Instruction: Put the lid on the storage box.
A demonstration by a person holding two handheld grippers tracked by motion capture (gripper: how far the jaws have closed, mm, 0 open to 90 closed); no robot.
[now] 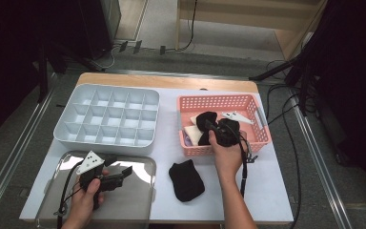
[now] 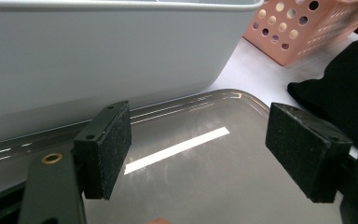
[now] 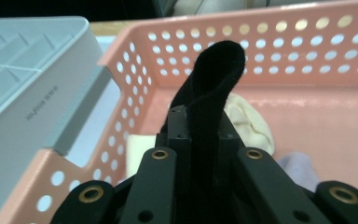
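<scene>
Right gripper view shows our right gripper (image 3: 208,122) pinching a black sock (image 3: 212,84) in the pink basket (image 3: 135,70); next we lift it out, while our left gripper (image 2: 198,151) waits wide open.

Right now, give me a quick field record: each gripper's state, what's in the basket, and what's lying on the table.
right gripper: shut on black sock, over pink basket
left gripper: open, nothing between jaws, over metal tray
basket contents: cream cloth, pale purple cloth
on table: second black sock, between tray and basket
grey divider box: compartments look empty
</scene>
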